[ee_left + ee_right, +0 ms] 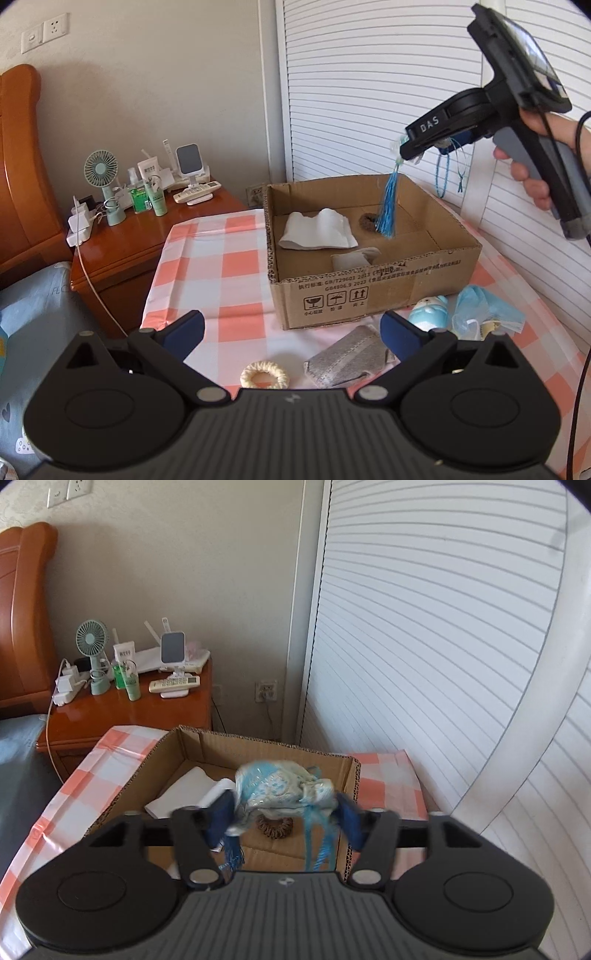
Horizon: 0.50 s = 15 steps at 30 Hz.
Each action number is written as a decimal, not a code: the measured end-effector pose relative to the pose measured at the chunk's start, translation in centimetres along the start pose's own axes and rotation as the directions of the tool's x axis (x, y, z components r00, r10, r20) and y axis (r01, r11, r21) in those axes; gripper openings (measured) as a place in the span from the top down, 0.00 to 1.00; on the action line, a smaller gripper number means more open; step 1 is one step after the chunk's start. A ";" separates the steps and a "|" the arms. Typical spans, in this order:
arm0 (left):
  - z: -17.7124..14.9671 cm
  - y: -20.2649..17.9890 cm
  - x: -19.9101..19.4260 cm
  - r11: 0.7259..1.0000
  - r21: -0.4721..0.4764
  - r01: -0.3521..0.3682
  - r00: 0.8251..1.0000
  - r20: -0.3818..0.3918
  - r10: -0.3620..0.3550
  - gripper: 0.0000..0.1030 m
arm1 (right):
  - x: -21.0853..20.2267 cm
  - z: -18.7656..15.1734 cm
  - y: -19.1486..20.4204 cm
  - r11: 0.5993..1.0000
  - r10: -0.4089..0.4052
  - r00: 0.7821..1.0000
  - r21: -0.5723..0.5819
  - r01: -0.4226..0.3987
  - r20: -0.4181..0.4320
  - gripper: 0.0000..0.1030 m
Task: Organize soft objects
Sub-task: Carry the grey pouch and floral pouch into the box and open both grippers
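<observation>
An open cardboard box [373, 291] stands on the checked tablecloth [221, 266]. Inside lie a folded white cloth [317, 230], a small grey cloth [354, 258] and a brown scrunchie [367, 222]. My right gripper [404, 147] is shut on a pale blue sachet with a blue tassel [284, 790] and holds it above the box [192, 753]; the tassel [388, 206] hangs into it. My left gripper [291, 332] is open and empty, low over a grey pouch [351, 358] and a cream woven ring [264, 374] in front of the box.
A light blue plush toy [430, 312] and a blue face mask [487, 310] lie right of the pouch. A wooden nightstand [122, 236] with a fan, bottles and a remote stands at the left. White louvred doors [369, 92] are behind the box.
</observation>
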<state>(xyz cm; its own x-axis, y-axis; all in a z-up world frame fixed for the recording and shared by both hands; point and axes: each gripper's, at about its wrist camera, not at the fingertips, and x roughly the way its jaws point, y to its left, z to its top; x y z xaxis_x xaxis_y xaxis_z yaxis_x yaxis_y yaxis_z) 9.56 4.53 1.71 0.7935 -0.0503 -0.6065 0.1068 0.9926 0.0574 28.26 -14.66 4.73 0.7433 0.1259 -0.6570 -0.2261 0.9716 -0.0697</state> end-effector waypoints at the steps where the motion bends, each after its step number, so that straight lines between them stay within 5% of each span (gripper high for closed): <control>1: -0.1 0.1 0.0 1.000 -0.004 -0.003 1.000 -0.001 0.003 0.02 | 0.1 -0.2 0.0 1.000 -0.011 1.000 0.001 0.011 0.005 0.17; 4: -0.3 0.6 0.0 1.000 -0.014 -0.012 1.000 -0.006 0.012 0.02 | 0.3 -0.7 -0.1 1.000 -0.012 1.000 0.018 0.012 -0.001 0.08; 15: -0.4 1.1 -0.6 0.999 -0.033 -0.027 1.000 -0.007 0.027 0.02 | -2.0 -2.0 -0.8 0.998 -0.025 1.000 0.057 0.026 -0.017 0.00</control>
<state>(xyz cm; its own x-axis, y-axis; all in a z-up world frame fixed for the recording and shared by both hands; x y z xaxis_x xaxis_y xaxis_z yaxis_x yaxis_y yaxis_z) 8.93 5.71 1.79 0.7921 -0.0224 -0.6099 0.0650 0.9967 0.0478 25.68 -16.09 4.62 0.7376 0.0983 -0.6681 -0.1706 0.9844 -0.0435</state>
